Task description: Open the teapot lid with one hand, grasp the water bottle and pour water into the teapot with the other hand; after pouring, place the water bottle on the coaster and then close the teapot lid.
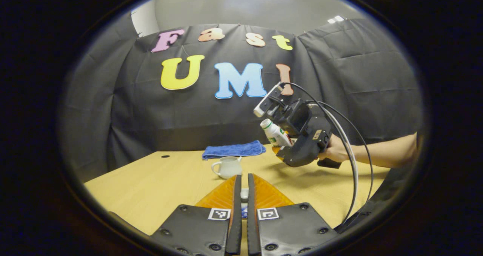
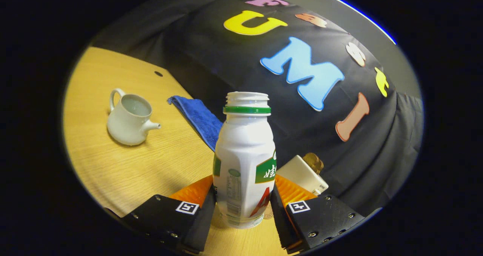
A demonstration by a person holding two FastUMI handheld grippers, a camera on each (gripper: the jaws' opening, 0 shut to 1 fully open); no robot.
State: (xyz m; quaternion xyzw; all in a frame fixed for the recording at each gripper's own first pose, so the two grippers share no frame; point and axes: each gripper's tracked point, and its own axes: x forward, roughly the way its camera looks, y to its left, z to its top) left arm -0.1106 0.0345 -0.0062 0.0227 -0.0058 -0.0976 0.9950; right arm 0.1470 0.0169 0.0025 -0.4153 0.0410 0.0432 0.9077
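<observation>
While the right hand-held gripper (image 2: pixel 243 203) clamps the water bottle (image 2: pixel 244 161) at its lower body, both fingers pressing, the bottle's long axis runs straight out along the fingers, uncapped mouth pointing away. Seen from the left gripper view, it's lifted off the table (image 1: pixel 151 180), tilted. Left hand-held gripper (image 1: pixel 241 195): fingers nearly closed on a small pale object, identity unclear. Teapot (image 1: pixel 227 167) sits lidless just ahead of it.
</observation>
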